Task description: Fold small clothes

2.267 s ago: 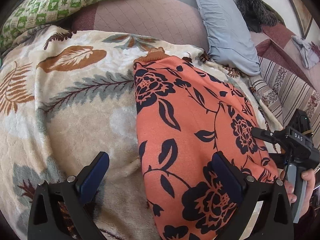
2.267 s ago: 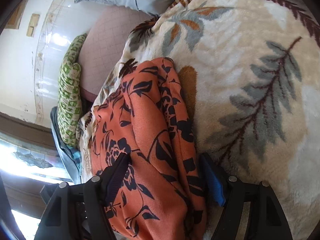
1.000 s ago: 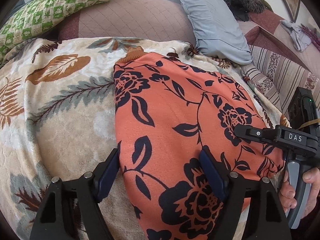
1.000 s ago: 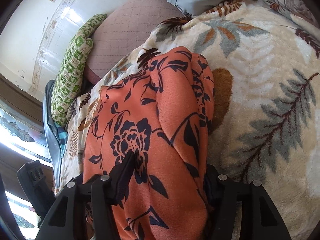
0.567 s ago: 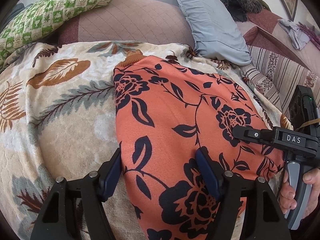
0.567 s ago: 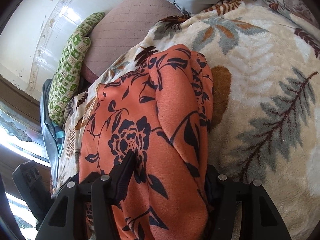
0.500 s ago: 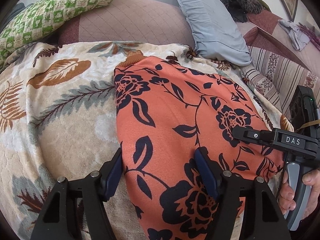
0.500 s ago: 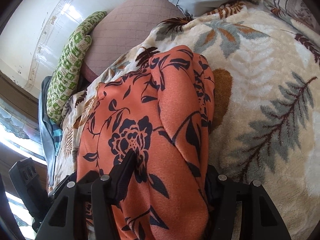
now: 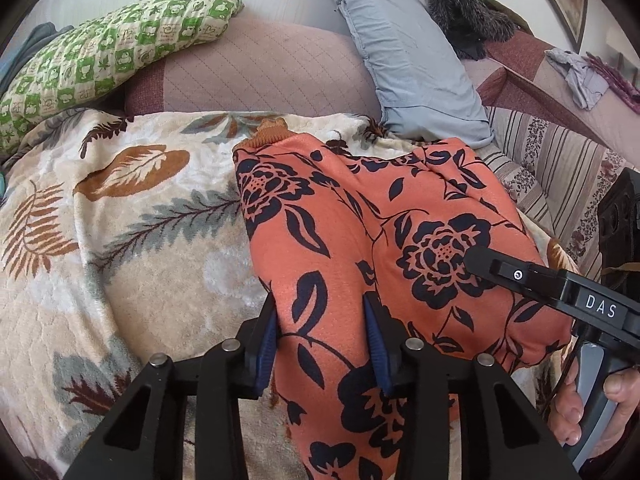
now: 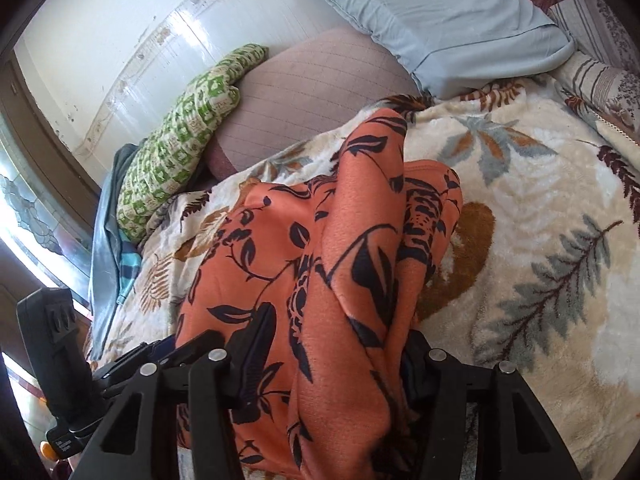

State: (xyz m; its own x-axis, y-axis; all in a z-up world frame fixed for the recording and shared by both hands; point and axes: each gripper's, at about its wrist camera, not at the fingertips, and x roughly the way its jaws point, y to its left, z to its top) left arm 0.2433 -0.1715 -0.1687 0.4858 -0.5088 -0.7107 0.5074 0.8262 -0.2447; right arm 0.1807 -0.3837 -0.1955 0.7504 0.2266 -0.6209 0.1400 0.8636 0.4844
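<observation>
Orange garment [image 9: 360,240] lies on leaf-print blanket [image 9: 140,240], blue pillow [image 9: 412,64] behind

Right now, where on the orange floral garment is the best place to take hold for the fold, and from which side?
Grip the orange floral garment at its near edge, coming from the near side. The fabric bunches there, and the closing left gripper and right gripper both have it between their jaws; the ribbed collar lies at the far end.

Both tools closing, orange garment [image 9: 360,240] lifted.

White tiled wall [image 10: 132,52], bright window [image 10: 24,216]
</observation>
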